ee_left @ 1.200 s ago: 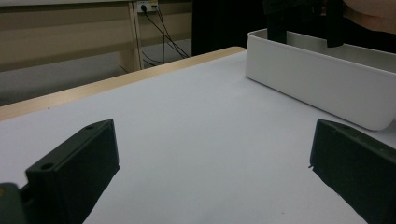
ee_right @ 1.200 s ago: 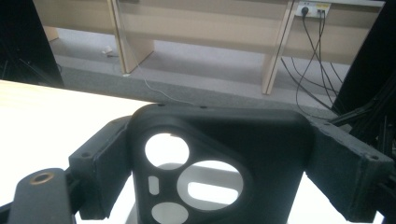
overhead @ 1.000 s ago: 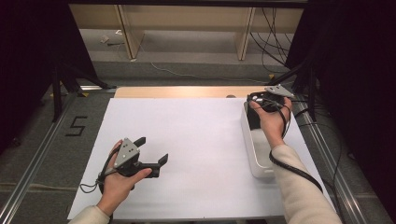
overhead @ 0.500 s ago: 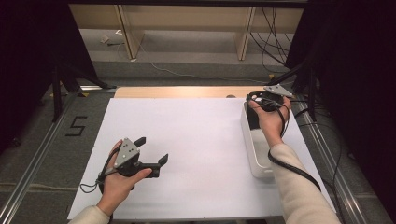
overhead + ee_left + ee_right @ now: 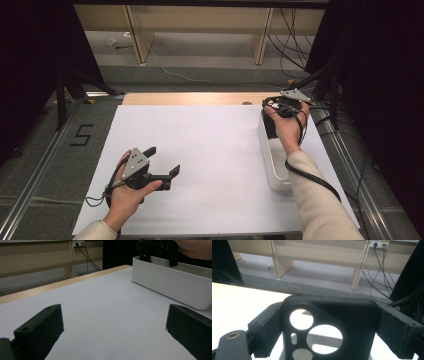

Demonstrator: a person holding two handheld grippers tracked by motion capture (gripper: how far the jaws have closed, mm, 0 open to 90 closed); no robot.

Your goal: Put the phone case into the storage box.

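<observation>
A black phone case (image 5: 352,315) with round camera cut-outs stands upright between the jaws of my right gripper (image 5: 329,320), which press on its two sides. In the high view the right gripper (image 5: 278,107) hovers over the far end of a long white bin (image 5: 274,165) at the table's right. My left gripper (image 5: 164,160) rests near the front left of the white table top (image 5: 210,140), jaws wide apart and empty. The left gripper view has its own jaws (image 5: 112,332) spread over bare white surface, with the bin (image 5: 175,282) and the right gripper (image 5: 156,250) beyond.
A wooden strip (image 5: 200,98) runs along the table's far edge. Metal rails (image 5: 35,170) flank the table on both sides. Cables (image 5: 295,30) and shelf legs stand on the floor behind.
</observation>
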